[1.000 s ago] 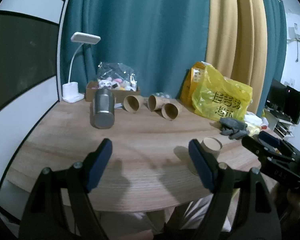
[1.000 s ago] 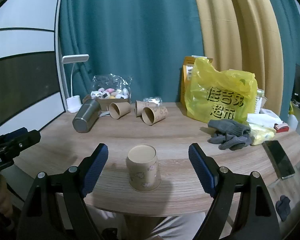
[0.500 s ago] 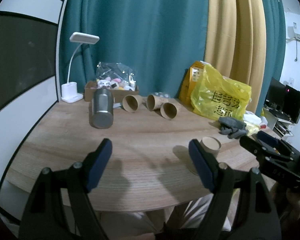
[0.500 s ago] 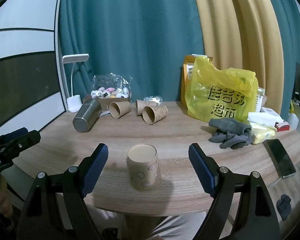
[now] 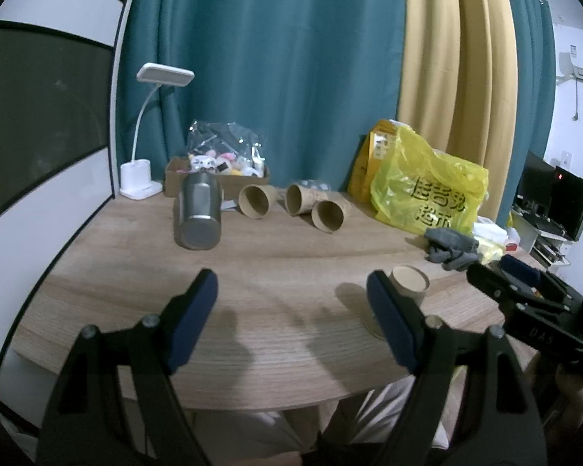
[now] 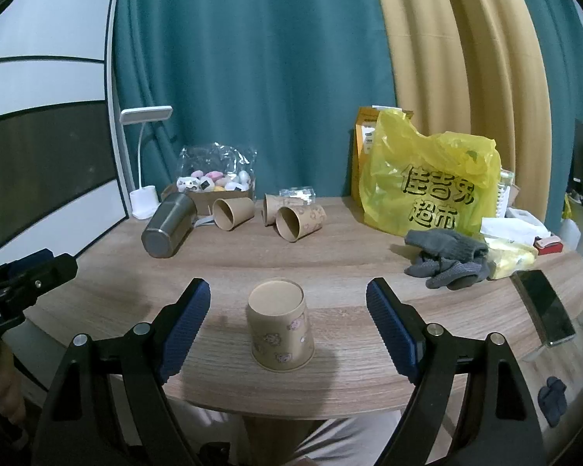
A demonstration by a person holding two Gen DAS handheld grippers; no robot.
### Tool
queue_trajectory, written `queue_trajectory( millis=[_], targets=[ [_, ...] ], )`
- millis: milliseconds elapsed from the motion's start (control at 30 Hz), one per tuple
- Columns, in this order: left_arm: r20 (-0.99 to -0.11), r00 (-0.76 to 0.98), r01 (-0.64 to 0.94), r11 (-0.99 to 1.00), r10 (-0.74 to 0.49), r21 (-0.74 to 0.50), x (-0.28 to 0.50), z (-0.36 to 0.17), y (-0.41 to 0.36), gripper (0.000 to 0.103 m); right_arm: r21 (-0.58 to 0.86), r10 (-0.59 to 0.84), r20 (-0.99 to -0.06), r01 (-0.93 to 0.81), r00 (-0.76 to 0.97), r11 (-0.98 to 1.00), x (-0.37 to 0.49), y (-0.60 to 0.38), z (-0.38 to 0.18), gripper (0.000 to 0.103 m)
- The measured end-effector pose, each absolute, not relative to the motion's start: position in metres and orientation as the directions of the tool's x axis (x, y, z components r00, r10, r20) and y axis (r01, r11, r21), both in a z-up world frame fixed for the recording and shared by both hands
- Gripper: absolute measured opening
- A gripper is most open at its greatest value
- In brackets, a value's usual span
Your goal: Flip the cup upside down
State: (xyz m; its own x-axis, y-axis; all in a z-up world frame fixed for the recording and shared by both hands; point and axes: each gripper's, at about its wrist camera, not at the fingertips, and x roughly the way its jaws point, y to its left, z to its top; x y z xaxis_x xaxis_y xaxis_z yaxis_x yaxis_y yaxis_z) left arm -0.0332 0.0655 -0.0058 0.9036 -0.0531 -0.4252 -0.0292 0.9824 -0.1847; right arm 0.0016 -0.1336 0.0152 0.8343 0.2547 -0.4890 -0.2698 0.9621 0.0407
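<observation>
- Near the tabletop's front edge, the cup (image 6: 280, 324) stands base up, mouth down on the wood; I judge the flip already done.
- Your right gripper (image 6: 287, 322) is nearer: the cup sits centred between its pads, axis vertical, touching neither.
- Those jaws are spread wide, holding nothing.
- Your left gripper (image 5: 291, 320) is also wide open and empty, the cup just beyond its right finger.

My wooden worktop (image 6: 349, 268) carries 1 upside-down paper cup (image 6: 280, 324), 3 tipped cups (image 6: 300, 222), a steel tumbler (image 6: 169, 225), grey gloves (image 6: 445, 258), a yellow bag (image 6: 427, 188), a phone (image 6: 544, 308) and a lamp (image 6: 144, 200).
</observation>
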Motion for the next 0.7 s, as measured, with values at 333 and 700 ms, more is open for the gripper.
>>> queue_trajectory(
  millis=[333,700],
  targets=[
    [-0.423,0.905,-0.028,0.982,-0.053,-0.184,-0.0344,-0.0051,0.0652,0.081,0.04,0.253,-0.488,-0.268,0.835,0.963,0.0014,-0.133,0.0154,0.085],
    [-0.423,0.904,-0.029,0.982,-0.053,-0.184,-0.0352,-0.0047,0.0649,0.081,0.041,0.254,-0.488,-0.269,0.835,0.962,0.0018,-0.1337,0.0156,0.085]
  ],
)
